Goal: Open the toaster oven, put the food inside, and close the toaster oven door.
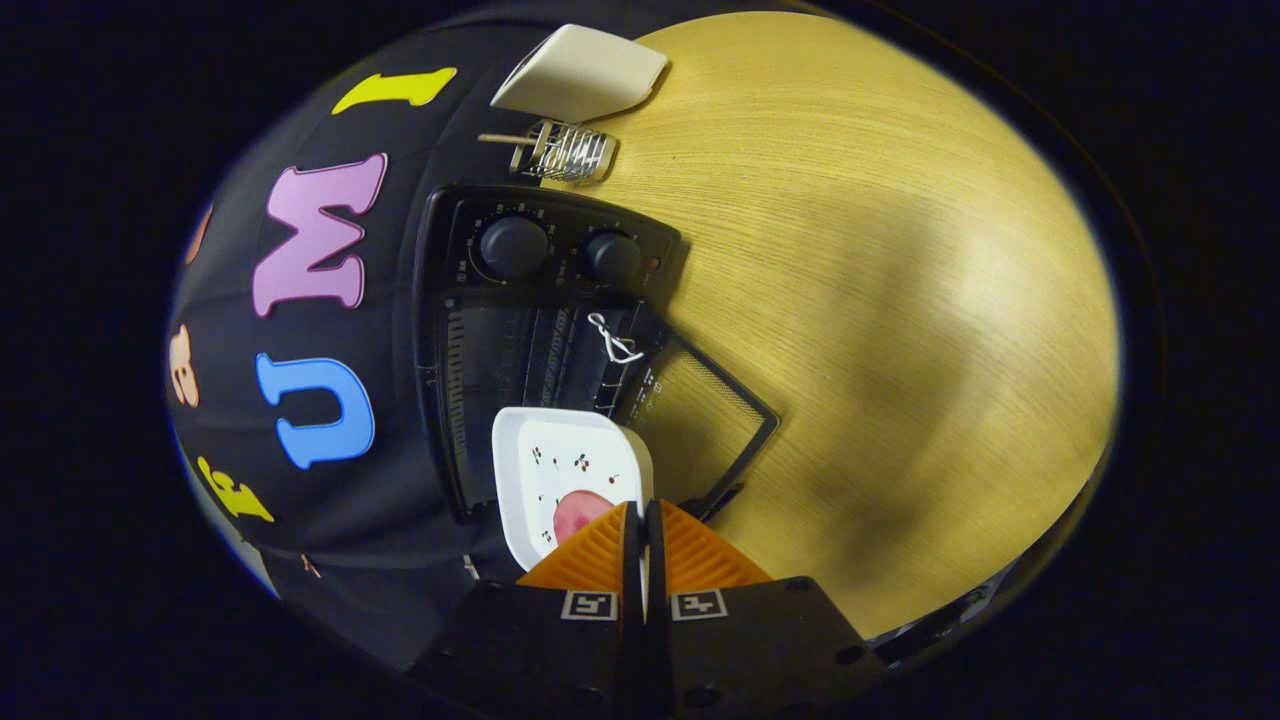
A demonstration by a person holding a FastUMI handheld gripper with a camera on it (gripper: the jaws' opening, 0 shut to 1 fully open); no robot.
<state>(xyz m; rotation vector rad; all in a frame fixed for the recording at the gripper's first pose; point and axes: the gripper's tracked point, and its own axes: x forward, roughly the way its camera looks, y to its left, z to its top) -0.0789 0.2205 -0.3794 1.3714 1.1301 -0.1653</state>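
Note:
The black toaster oven [530,300] stands on the wooden table with its glass door [705,415] folded open toward me. A white square plate [560,470] with small cherry prints carries a pink piece of food [577,515]. My gripper [641,515] is shut on the plate's near rim, its orange fingers [590,555] pressed on the thin edge. The plate hangs tilted just in front of the oven's open cavity [520,370], above the door's hinge side. Two round knobs [513,247] sit on the oven's control panel.
Beyond the oven lie a small wire rack [565,152] with a wooden handle and a white tray-like dish [585,72]. The wooden tabletop [900,300] spreads wide beside the oven. A white cord [612,338] loops at the oven's door corner.

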